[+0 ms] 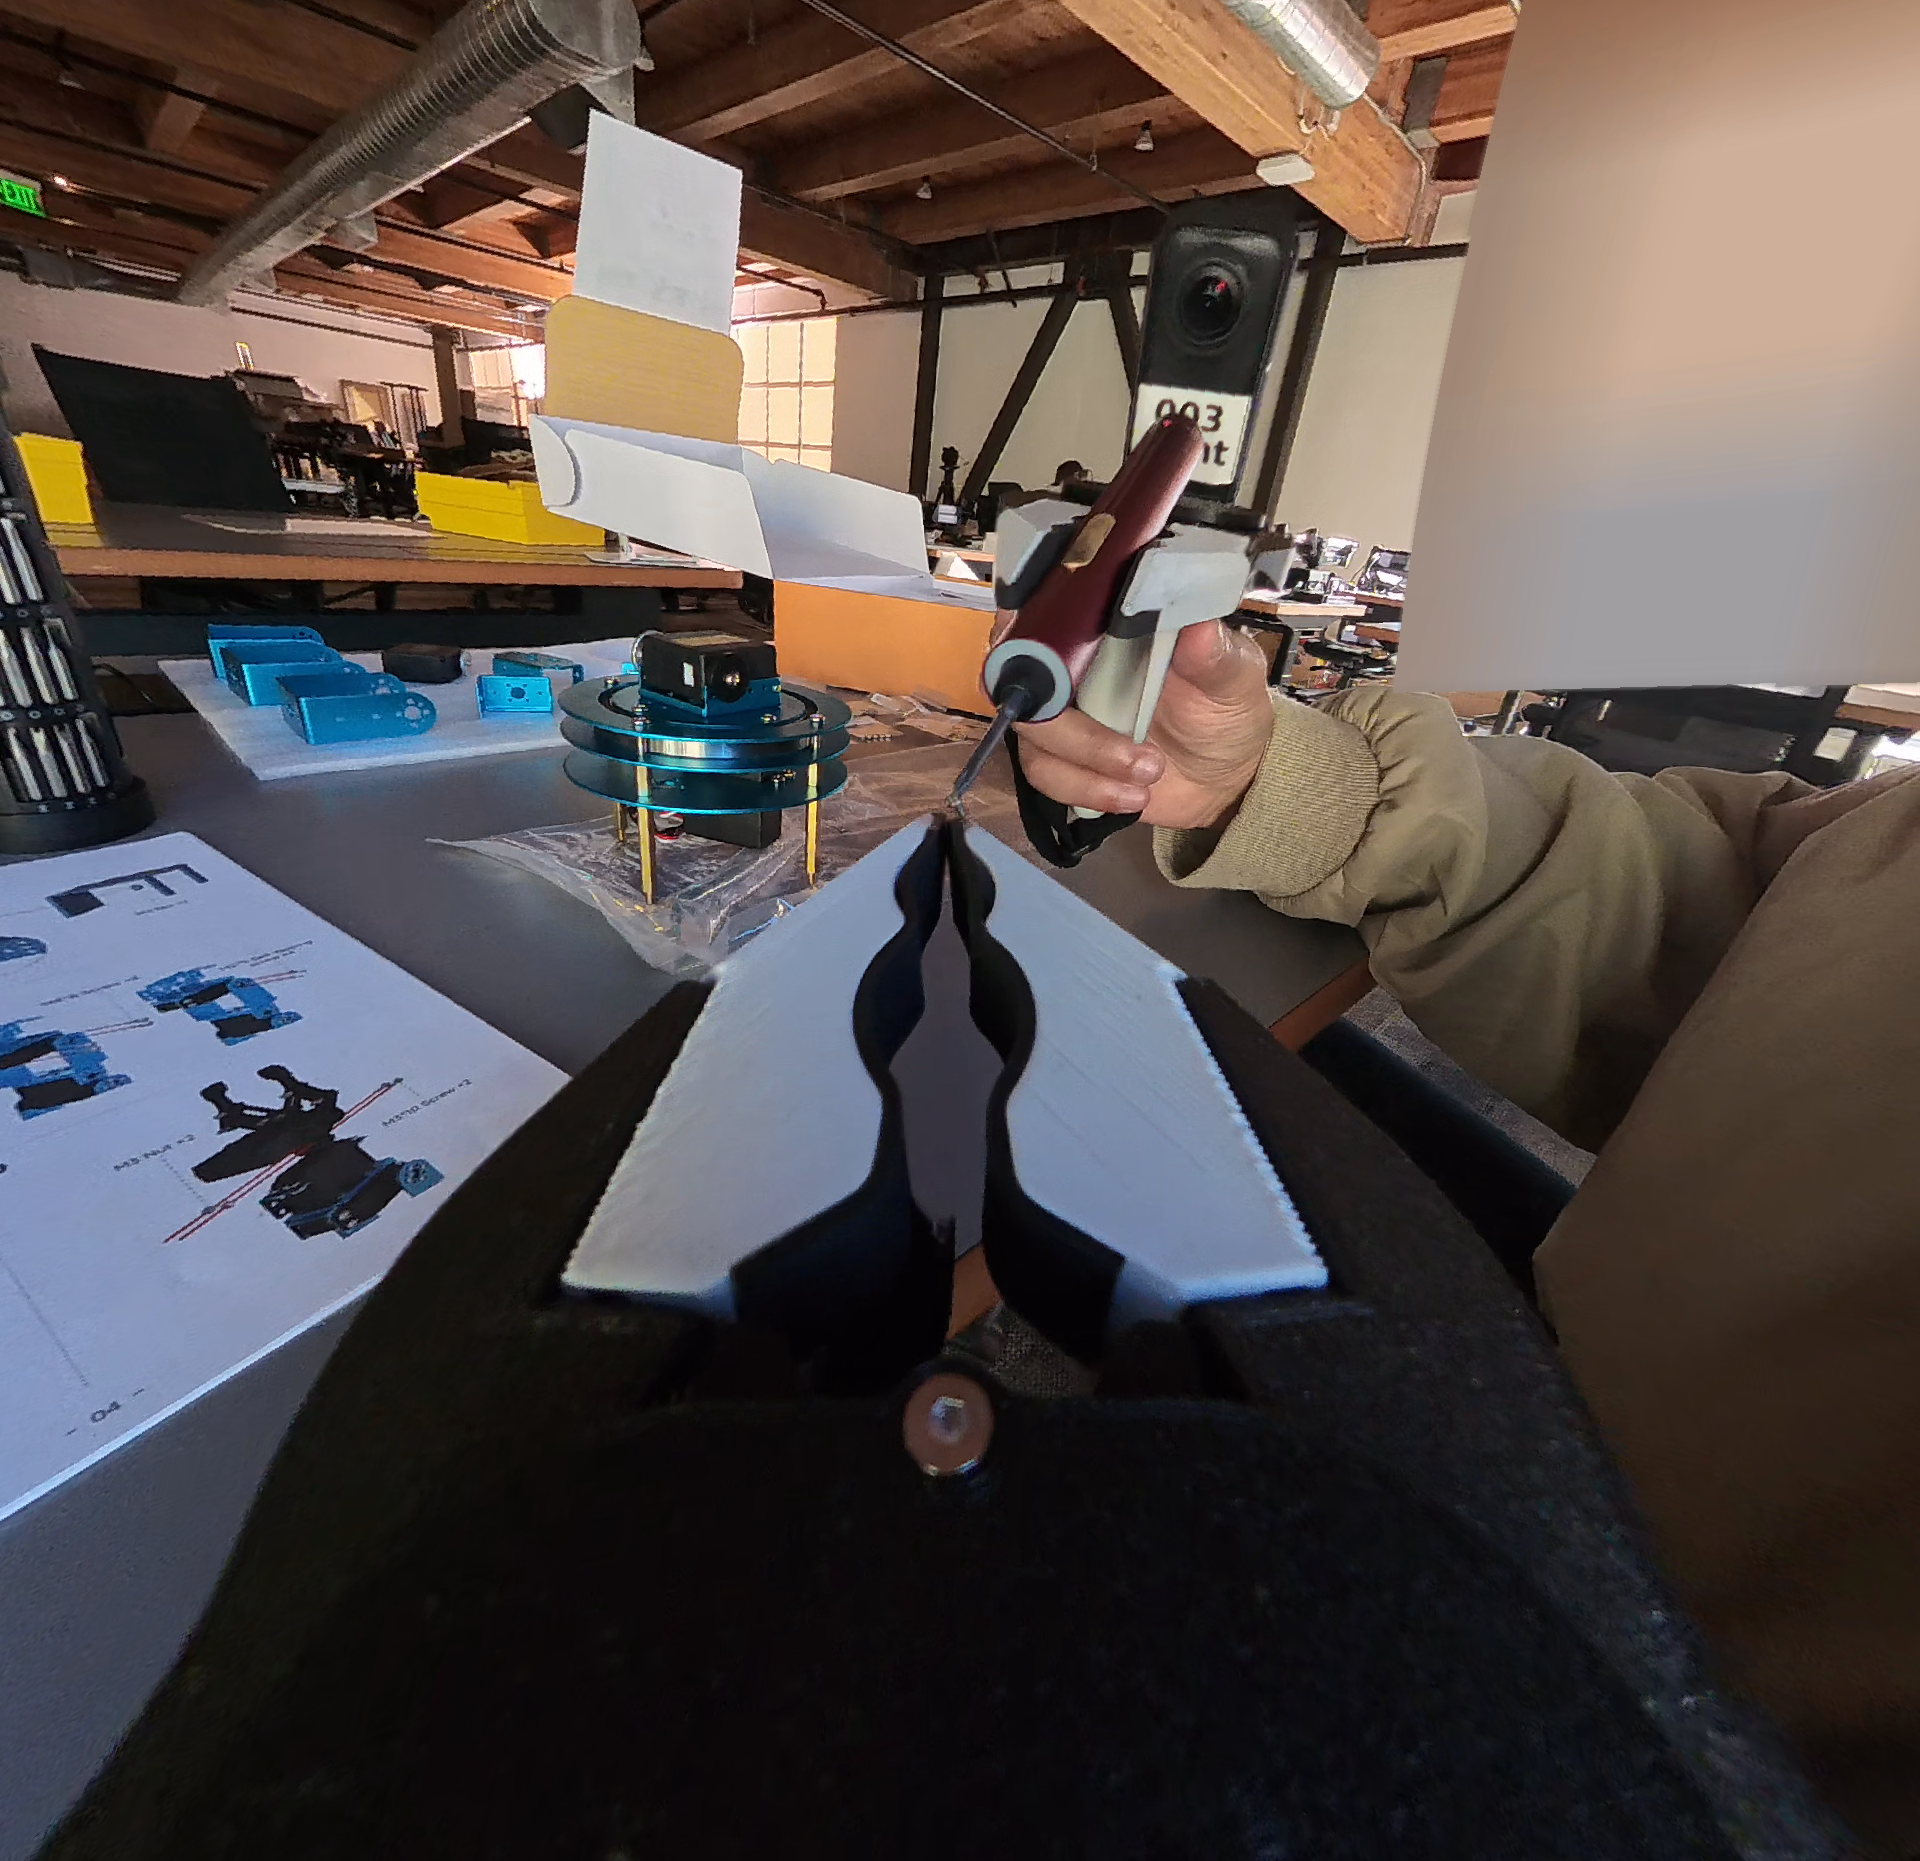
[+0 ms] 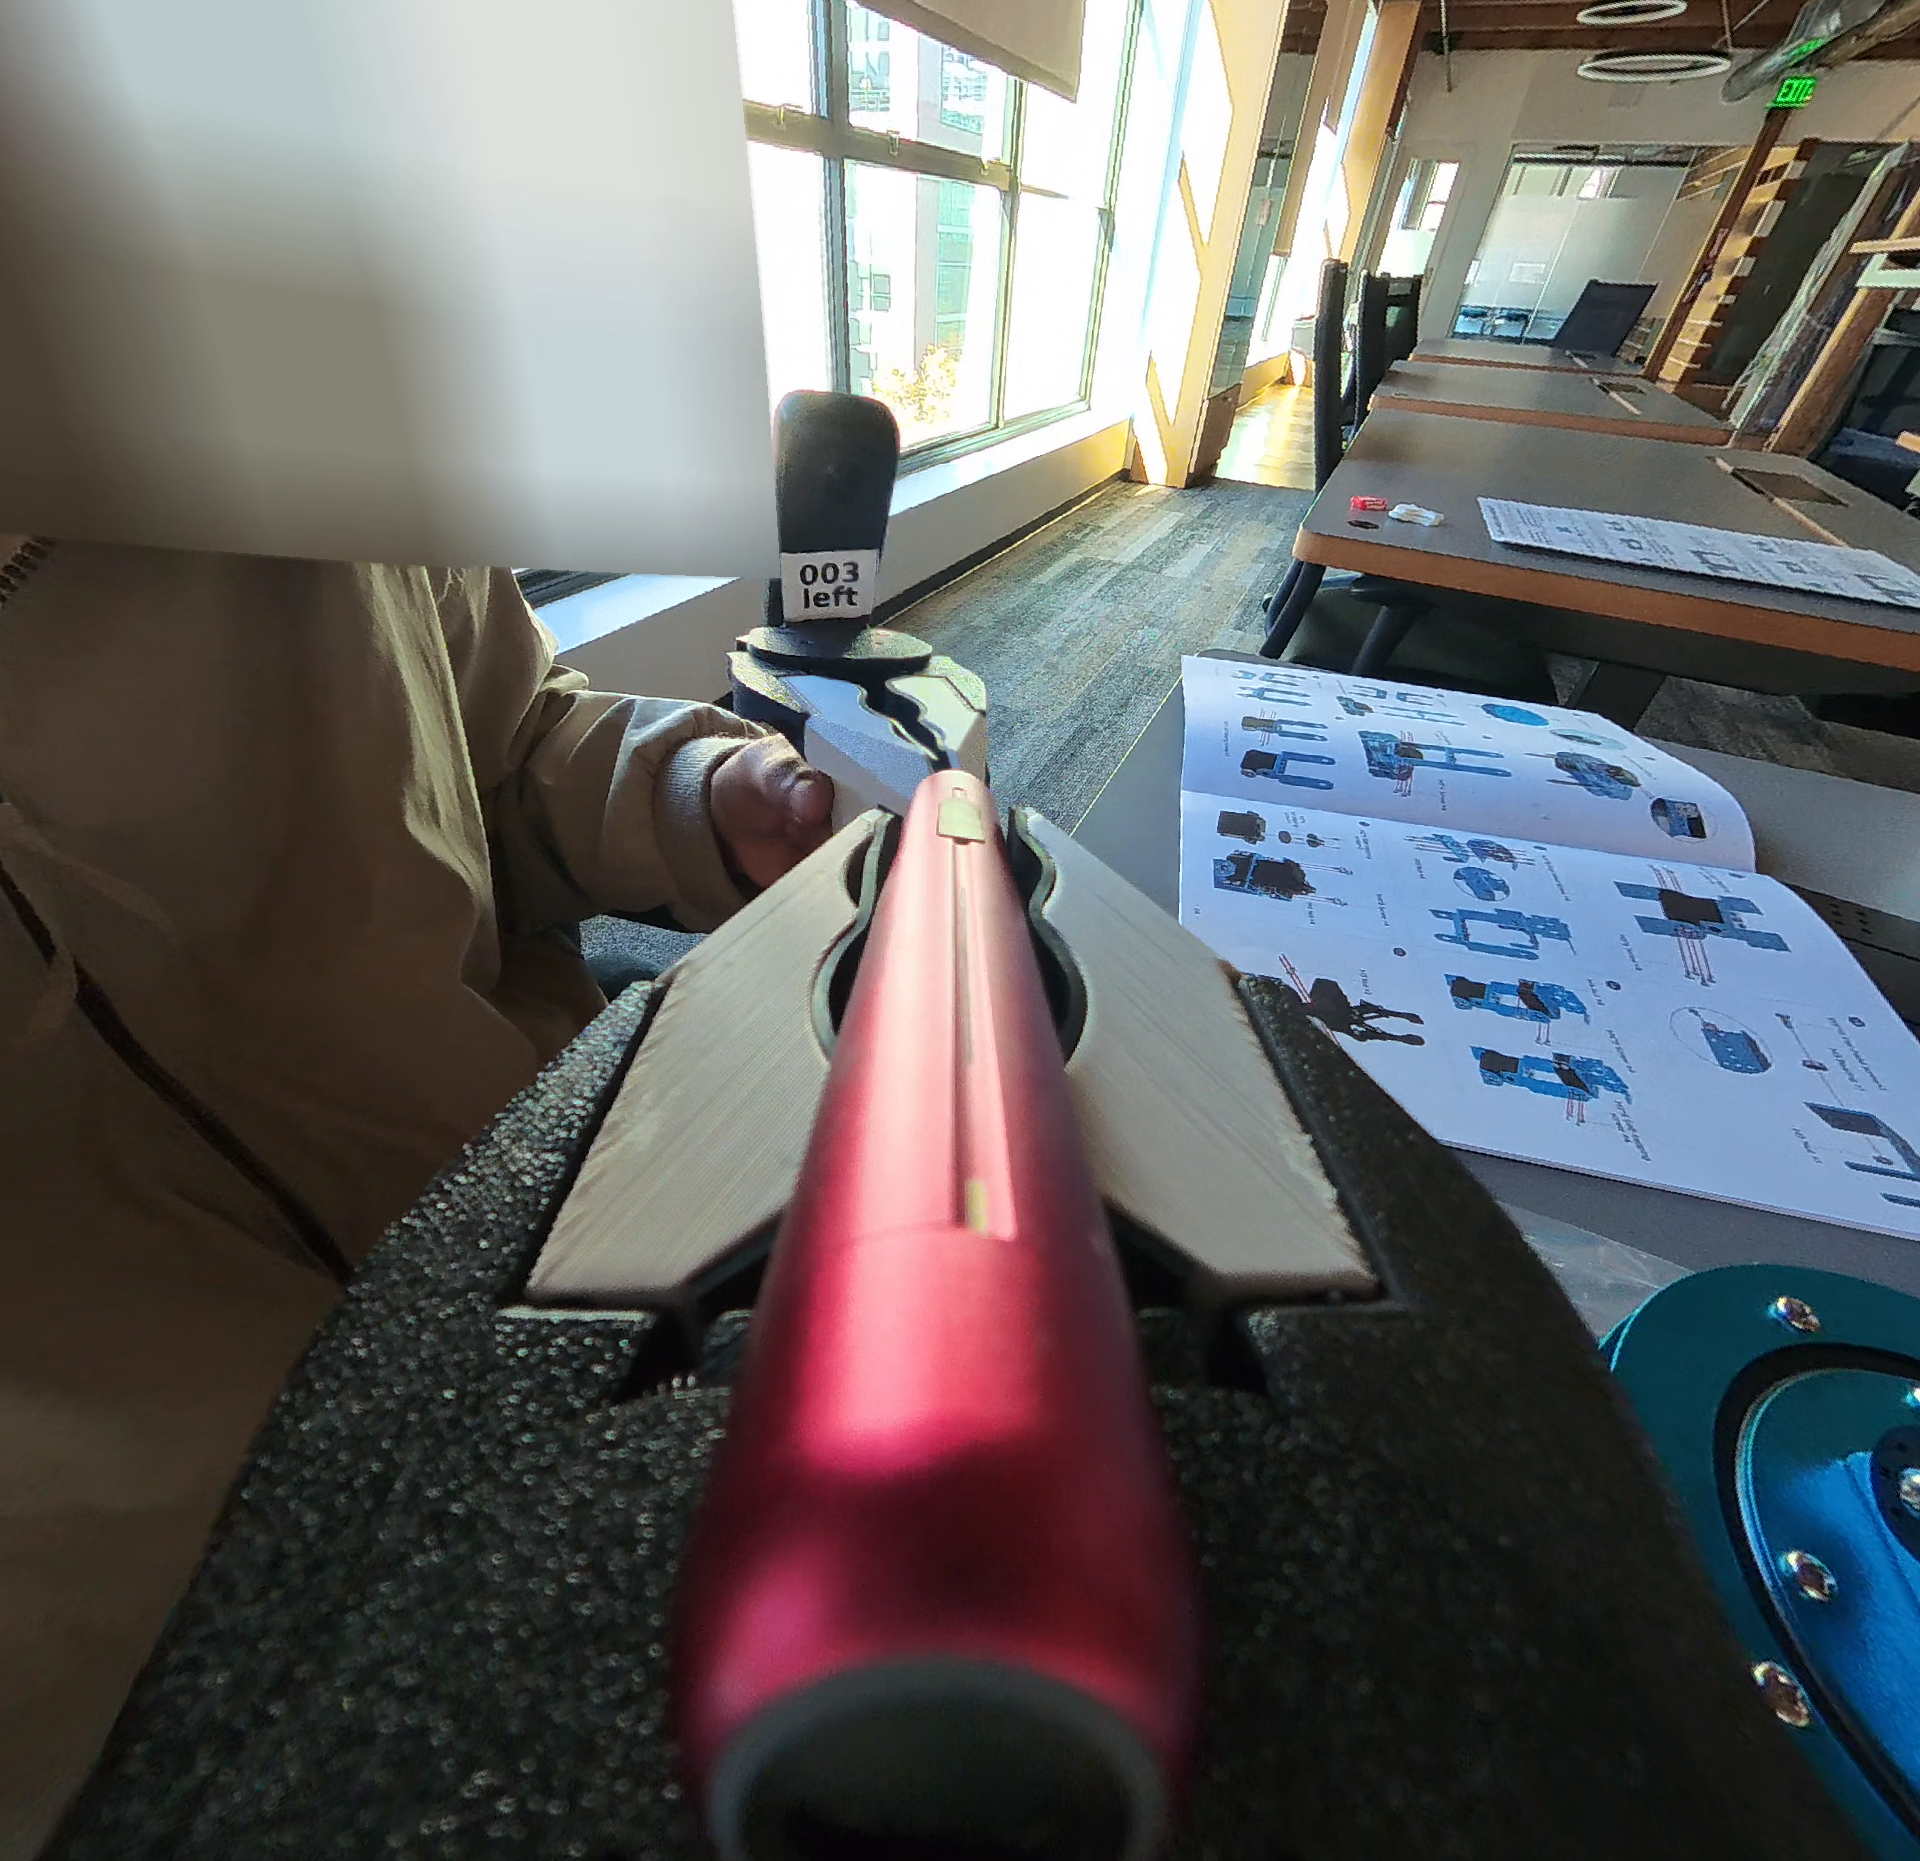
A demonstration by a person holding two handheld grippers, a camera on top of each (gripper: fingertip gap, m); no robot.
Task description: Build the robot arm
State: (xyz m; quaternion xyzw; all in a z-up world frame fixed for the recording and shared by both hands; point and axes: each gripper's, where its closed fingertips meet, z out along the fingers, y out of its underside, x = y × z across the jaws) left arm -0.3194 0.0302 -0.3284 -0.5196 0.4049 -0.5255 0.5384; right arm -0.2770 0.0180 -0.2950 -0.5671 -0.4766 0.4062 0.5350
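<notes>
Slim red electric screwdriver clamped lengthwise between the right gripper fingers, dark bit angled downward, its tip meeting a tiny screw pinched at the closed fingertips of the left gripper, raised above the table

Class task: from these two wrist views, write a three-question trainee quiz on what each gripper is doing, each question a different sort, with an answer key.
1. True or false: the right gripper is shut on the red electric screwdriver.
2. Multiple choice: the screwdriver's bit tip is nearest to A) the left gripper, B) the open instruction booklet, C) the blue brackets.
3. Fill in: the left gripper's jaws are ____, pinching something tiny at their tips that is too small to identify.

Key: 1 true; 2 A; 3 closed.
</notes>
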